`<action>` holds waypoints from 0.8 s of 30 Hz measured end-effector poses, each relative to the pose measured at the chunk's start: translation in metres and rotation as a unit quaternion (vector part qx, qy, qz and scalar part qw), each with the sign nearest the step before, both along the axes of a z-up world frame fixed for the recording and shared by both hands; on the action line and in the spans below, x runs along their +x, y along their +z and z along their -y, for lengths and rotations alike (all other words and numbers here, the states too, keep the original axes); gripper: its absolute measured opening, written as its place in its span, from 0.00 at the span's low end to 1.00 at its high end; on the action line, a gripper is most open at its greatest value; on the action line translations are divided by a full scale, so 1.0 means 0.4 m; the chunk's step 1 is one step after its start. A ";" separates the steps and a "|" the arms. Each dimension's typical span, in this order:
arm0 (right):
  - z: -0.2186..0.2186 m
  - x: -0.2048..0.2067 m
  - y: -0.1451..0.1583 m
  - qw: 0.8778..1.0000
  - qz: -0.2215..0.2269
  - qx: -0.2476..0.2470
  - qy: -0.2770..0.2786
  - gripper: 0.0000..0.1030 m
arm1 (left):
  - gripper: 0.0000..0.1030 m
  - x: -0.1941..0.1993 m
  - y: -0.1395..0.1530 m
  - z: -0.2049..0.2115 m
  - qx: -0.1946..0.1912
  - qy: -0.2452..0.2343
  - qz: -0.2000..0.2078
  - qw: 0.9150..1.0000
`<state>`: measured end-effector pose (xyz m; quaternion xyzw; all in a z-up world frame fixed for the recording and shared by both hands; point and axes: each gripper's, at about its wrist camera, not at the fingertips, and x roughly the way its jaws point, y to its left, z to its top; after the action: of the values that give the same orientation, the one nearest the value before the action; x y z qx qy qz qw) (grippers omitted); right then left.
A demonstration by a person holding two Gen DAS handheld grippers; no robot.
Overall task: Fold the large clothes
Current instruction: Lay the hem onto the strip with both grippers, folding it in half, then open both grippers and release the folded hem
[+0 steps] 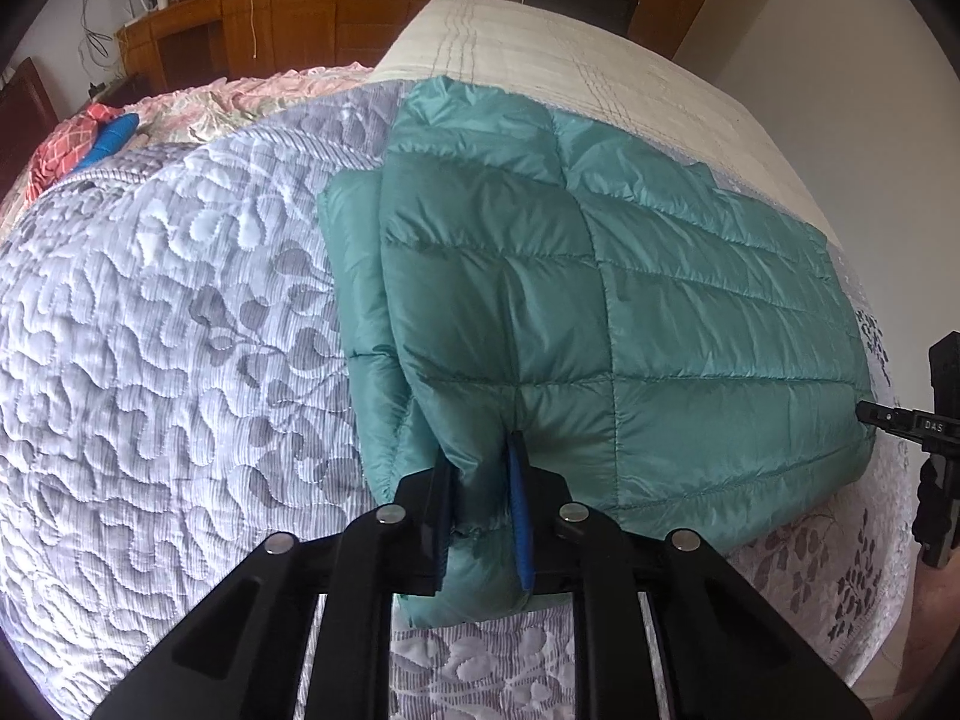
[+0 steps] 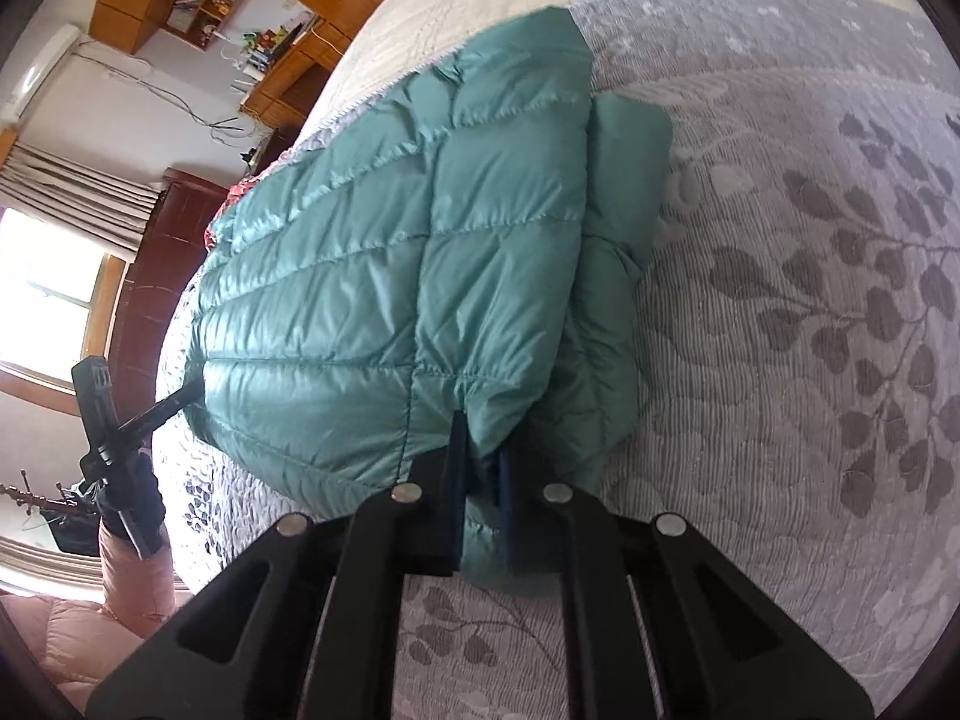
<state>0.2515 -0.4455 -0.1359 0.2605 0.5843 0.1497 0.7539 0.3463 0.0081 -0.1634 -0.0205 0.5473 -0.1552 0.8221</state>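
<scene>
A teal quilted down jacket (image 1: 600, 300) lies partly folded on the bed's grey leaf-patterned quilt (image 1: 180, 330). In the left wrist view my left gripper (image 1: 483, 468) is shut on the jacket's near corner, with puffy fabric bunched between its black and blue pads. In the right wrist view the same jacket (image 2: 372, 276) spreads away from me, and my right gripper (image 2: 480, 456) is shut on its other near corner, a fold pinched between the pads. A tucked sleeve (image 2: 624, 210) shows under the jacket's right edge. Each gripper also appears at the side of the other's view.
A cream bedspread (image 1: 570, 60) covers the far part of the bed. Pink bedding and a red checked cloth (image 1: 66, 144) lie at the far left. Wooden desk and cabinets (image 1: 198, 30) stand beyond the bed. A person's pink sleeve (image 2: 132, 564) shows at lower left.
</scene>
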 end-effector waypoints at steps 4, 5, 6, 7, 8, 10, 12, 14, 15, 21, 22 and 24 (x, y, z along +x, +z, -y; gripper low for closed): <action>-0.003 0.006 -0.026 1.000 -0.009 -0.004 0.001 0.08 | 0.18 0.006 -0.024 0.001 0.003 -0.004 -0.004 1.000; -0.006 0.008 -0.032 1.000 -0.012 -0.003 0.000 0.08 | 0.19 0.008 -0.032 0.003 0.003 -0.004 -0.005 1.000; -0.003 0.007 -0.041 1.000 -0.015 -0.001 -0.001 0.08 | 0.20 0.011 -0.040 0.005 0.004 -0.003 -0.007 1.000; -0.003 0.007 -0.048 1.000 -0.017 -0.001 -0.001 0.08 | 0.20 0.013 -0.049 0.006 0.004 -0.004 -0.008 1.000; -0.005 0.007 -0.054 1.000 -0.016 -0.004 0.000 0.09 | 0.21 0.015 -0.054 0.006 0.002 -0.004 -0.009 1.000; -0.013 0.009 -0.063 1.000 -0.016 -0.011 0.003 0.09 | 0.22 0.019 -0.067 0.009 -0.001 -0.003 -0.011 1.000; -0.023 0.011 -0.070 1.000 -0.017 -0.017 0.004 0.09 | 0.22 0.031 -0.078 0.007 -0.003 -0.002 -0.013 1.000; -0.027 0.015 -0.069 1.000 -0.019 -0.021 0.004 0.09 | 0.23 0.037 -0.083 0.007 -0.005 0.000 -0.018 1.000; -0.027 0.014 -0.068 1.000 -0.019 -0.023 0.005 0.09 | 0.23 0.040 -0.082 0.007 -0.005 0.000 -0.020 1.000; -0.037 -0.009 0.021 0.999 0.014 -0.044 0.004 0.45 | 0.44 0.043 -0.017 -0.036 -0.019 0.000 -0.017 1.000; -0.027 -0.013 0.043 0.999 0.029 -0.042 -0.002 0.60 | 0.49 0.046 0.005 -0.055 -0.031 0.006 -0.006 0.999; -0.011 -0.009 0.073 0.998 0.049 -0.037 -0.008 0.62 | 0.64 0.061 0.031 -0.082 -0.049 0.013 0.004 0.999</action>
<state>0.2479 -0.4409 -0.1068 0.2295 0.5495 0.1344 0.7921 0.3707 0.0407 -0.1508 -0.0672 0.5358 -0.1710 0.8241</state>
